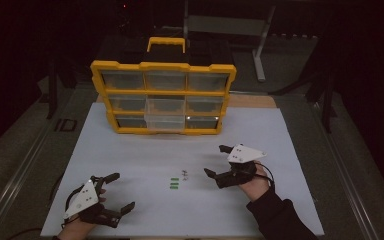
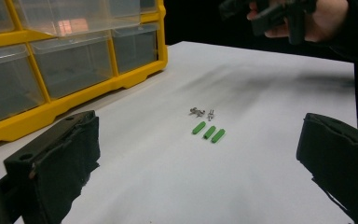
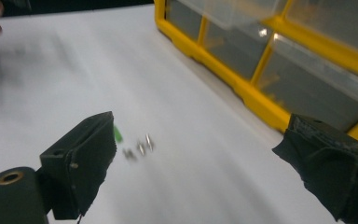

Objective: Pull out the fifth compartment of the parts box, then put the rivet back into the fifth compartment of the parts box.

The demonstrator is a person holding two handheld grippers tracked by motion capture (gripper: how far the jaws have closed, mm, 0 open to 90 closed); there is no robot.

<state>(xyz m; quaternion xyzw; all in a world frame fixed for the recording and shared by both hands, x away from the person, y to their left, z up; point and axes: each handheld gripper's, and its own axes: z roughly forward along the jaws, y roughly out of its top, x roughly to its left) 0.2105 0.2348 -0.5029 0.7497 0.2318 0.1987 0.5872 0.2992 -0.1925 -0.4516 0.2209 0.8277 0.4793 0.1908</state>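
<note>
Nearest to you, at the bottom left of the high view, your left tongs (image 1: pixel 114 192) sit low over the white table (image 1: pixel 130 150), jaws spread wide with nothing between them. In the left gripper view the same two black jaws stand far apart at the bottom corners, and between them, farther out on the table, lie three green pegs (image 2: pixel 208 131) side by side, with a few small metal screws (image 2: pixel 201 112) just beyond them.

Your right tongs (image 1: pixel 215 161) are released too, jaws parted and empty, held just right of the small parts in the high view. In the right gripper view the screws (image 3: pixel 140 148) lie near the left jaw, blurred, and one green peg (image 3: pixel 118 134) peeks out from behind that jaw.

In the high view the pegs (image 1: pixel 174 183) and screws (image 1: pixel 184 173) rest near the middle of the table, between your two hands and touched by neither.

At the far edge stands a yellow drawer box (image 1: pixel 163 96) with clear drawers in three rows; its middle drawer (image 1: pixel 165 116) is pulled out toward you.
</note>
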